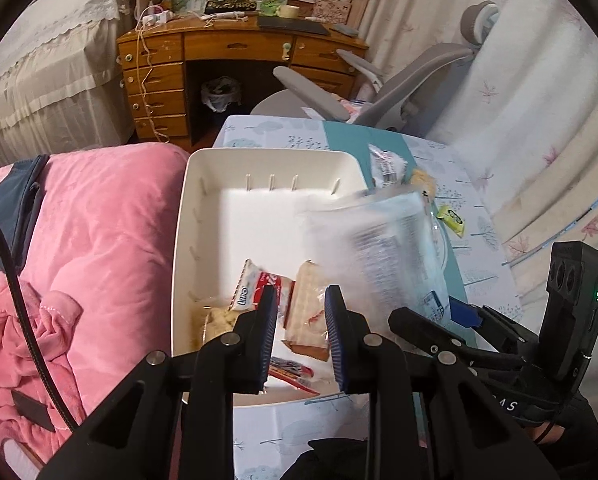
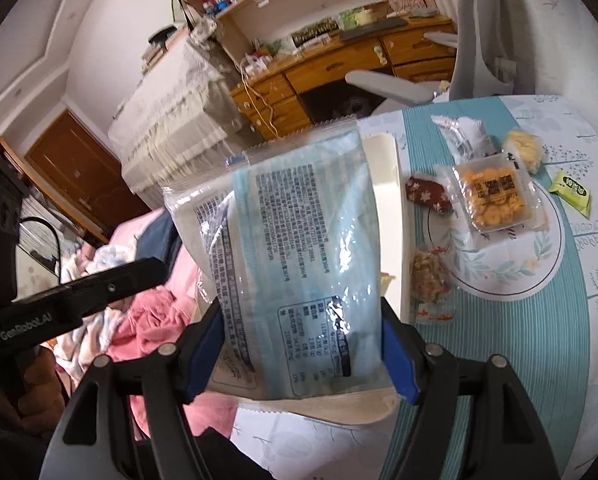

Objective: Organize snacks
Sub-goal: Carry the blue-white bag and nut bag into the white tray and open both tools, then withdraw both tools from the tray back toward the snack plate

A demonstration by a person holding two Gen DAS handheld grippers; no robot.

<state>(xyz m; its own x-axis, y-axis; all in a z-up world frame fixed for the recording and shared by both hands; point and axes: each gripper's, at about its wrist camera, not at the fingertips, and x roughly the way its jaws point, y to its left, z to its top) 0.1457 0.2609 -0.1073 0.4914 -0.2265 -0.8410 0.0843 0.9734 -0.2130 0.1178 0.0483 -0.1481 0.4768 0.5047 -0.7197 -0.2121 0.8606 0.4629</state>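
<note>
The left tongs (image 1: 301, 300) hang apart and empty over the near end of the white bin (image 1: 187, 216), above its wrapped snacks. The right tongs (image 2: 301, 328) clamp a blue-and-clear snack bag (image 2: 295, 240), held above the bin's right edge beside the surface (image 2: 539, 340).

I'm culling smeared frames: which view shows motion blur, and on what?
Left wrist view: the blue-and-clear packet is smeared, its print unreadable, while the white bin stays sharp. Right wrist view: the same packet, held by the right gripper, is crisp.
</note>
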